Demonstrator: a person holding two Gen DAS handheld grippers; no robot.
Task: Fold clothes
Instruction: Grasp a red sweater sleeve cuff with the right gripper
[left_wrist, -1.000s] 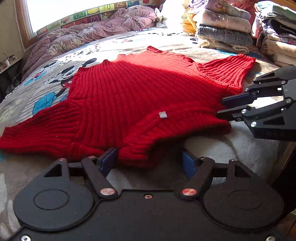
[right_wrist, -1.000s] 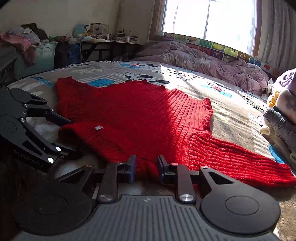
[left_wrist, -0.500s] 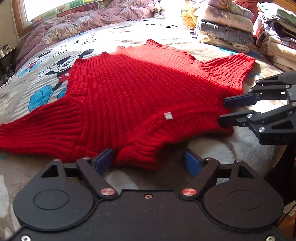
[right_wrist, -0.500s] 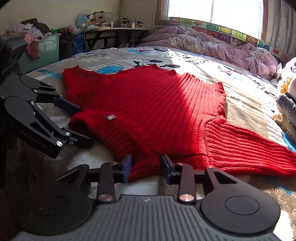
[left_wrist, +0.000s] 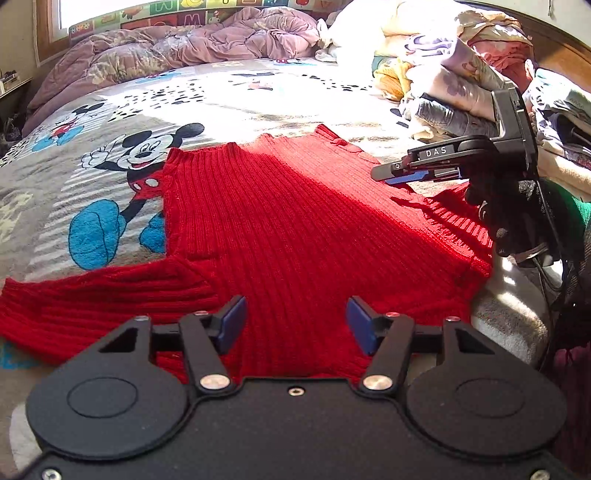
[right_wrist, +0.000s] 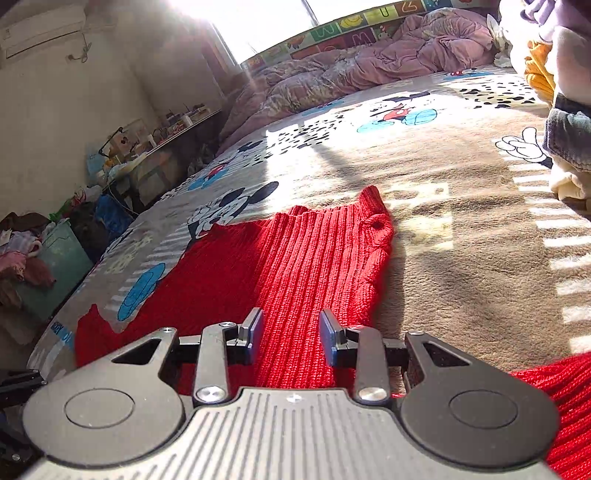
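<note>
A red ribbed knit sweater (left_wrist: 295, 229) lies flat on the Mickey Mouse bedspread (left_wrist: 110, 155), one sleeve (left_wrist: 92, 295) stretched out to the left. My left gripper (left_wrist: 293, 325) is open and empty, over the sweater's near edge. My right gripper (right_wrist: 290, 332) is open and empty above the sweater (right_wrist: 288, 266), near its right side; it shows in the left wrist view (left_wrist: 413, 173) hovering over the right part. The other sleeve (right_wrist: 554, 387) shows at the lower right of the right wrist view.
A stack of folded clothes (left_wrist: 454, 85) stands at the right of the bed. A crumpled pink duvet (left_wrist: 192, 48) lies at the far end under the window. A desk and a green bin (right_wrist: 59, 258) with clothes stand off the bed's left side.
Both grippers have risen and moved forward over the sweater. The right gripper has swung up over the sweater's right side. The jaws of both have opened wider.
</note>
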